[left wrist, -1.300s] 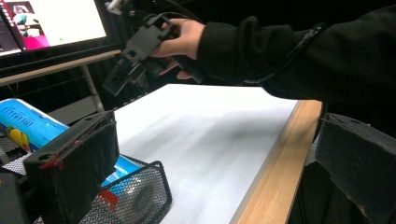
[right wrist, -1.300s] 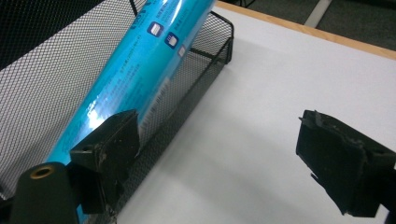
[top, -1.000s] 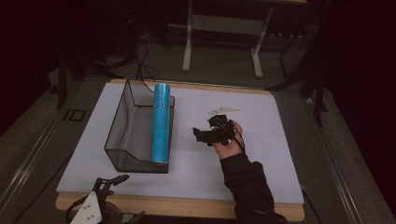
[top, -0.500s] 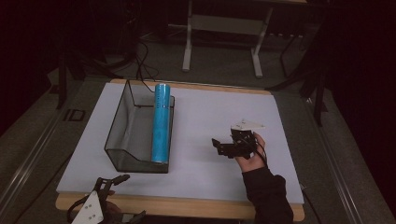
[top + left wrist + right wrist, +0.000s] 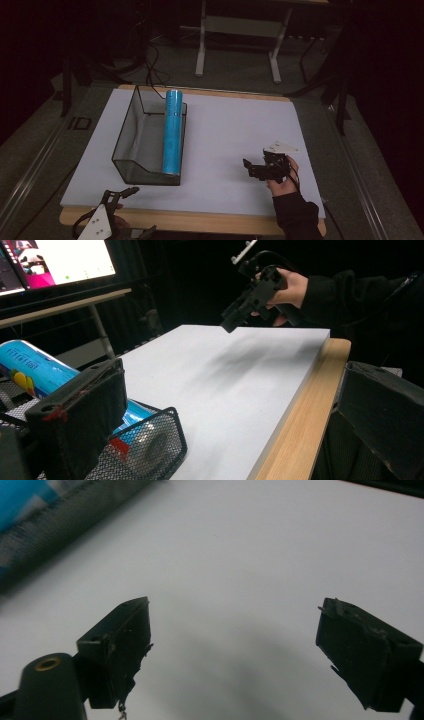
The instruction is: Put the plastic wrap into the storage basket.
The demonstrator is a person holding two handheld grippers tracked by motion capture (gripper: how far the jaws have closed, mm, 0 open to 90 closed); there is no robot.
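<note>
- Two claws work here. The left gripper sits at the lower left of the high view, off the near table edge, jaws apart and holding nothing.
- Left of centre, a blue tube lies tilted in a mesh basket, its far end propped on the basket's rim and its near end down inside against the front wall.
- The tube looks light and stiff, probably a smooth, slippery can (a judgement only); a hold across its middle, above the rim, seems best.
- At the lower right, the right gripper hovers over the white board, well apart from the tube, jaws wide open and empty.
- Hard to read: the tube's label, its cap end, and the dark surroundings.
</note>
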